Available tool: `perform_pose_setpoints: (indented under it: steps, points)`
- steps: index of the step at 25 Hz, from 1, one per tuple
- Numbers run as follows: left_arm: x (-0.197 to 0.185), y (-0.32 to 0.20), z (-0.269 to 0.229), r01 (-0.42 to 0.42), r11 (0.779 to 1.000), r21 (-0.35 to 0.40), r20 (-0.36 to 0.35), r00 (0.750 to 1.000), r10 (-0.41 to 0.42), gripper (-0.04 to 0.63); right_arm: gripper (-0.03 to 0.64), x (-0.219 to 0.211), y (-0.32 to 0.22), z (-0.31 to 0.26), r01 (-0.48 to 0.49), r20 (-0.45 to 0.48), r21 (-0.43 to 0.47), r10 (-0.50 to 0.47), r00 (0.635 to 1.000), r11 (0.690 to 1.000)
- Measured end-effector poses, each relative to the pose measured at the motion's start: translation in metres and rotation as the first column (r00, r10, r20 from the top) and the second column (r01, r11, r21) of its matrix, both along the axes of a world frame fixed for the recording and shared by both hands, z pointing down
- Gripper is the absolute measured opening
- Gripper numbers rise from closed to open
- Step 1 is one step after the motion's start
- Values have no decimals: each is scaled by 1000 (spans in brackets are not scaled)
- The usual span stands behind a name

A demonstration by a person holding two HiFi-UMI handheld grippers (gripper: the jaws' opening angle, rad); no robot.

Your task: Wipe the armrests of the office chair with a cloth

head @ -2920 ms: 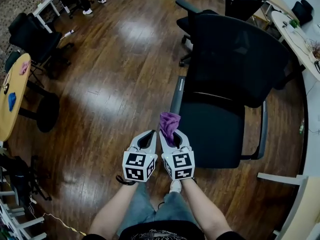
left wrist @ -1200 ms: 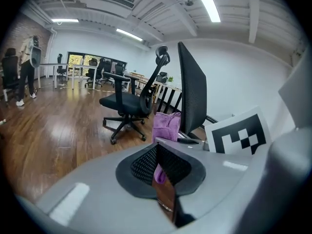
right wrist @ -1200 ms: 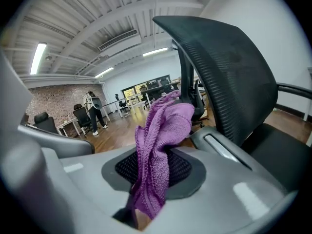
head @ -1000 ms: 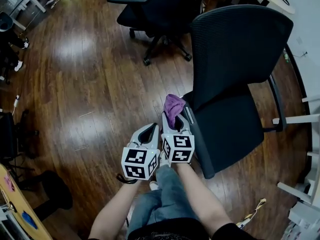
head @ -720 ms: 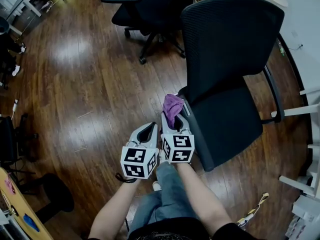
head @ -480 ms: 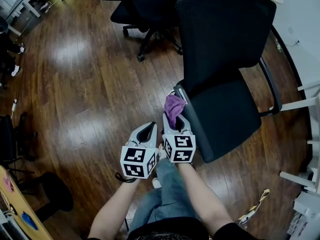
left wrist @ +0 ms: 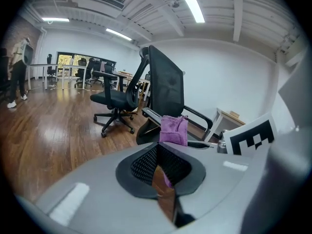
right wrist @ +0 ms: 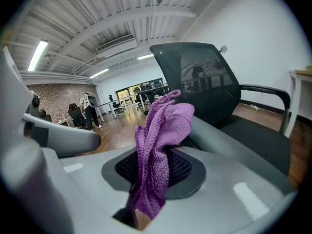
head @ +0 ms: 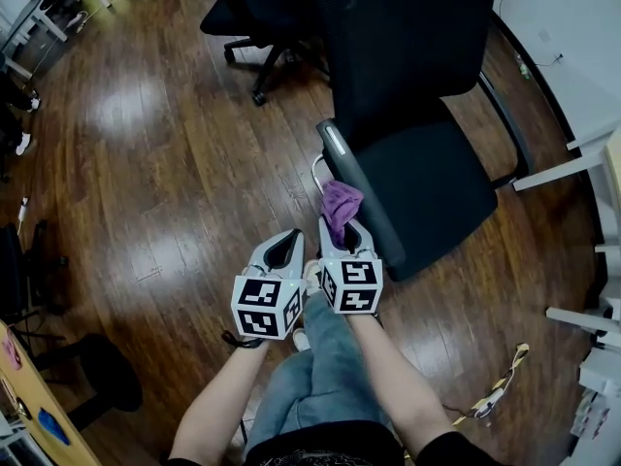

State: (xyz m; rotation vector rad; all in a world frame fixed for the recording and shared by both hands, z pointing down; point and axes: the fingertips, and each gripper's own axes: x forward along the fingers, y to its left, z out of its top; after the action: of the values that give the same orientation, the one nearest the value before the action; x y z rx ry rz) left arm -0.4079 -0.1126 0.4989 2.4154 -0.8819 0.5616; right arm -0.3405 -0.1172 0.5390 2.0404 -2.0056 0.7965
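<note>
The right gripper (head: 342, 231) has its jaws clamped on a purple cloth (head: 340, 202), which bunches up out of them. The left gripper (head: 289, 241) sits just beside it, jaws together on nothing. The cloth hangs right at the near armrest (head: 335, 149) of the black office chair (head: 437, 183), about midway along its outer edge; I can't tell whether it is touching. I'd say wiping is only about to start: next, press the cloth onto the pad and stroke along it. The far armrest (head: 505, 129) is untouched.
</note>
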Motion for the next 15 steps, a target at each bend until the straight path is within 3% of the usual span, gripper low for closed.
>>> perform_pose_setpoints:
  steps: [15]
  points:
    - [21,88,20,-73,996,-47,-55,996,70,5,98,24,119,18,-21,-98,-81,13,995,996]
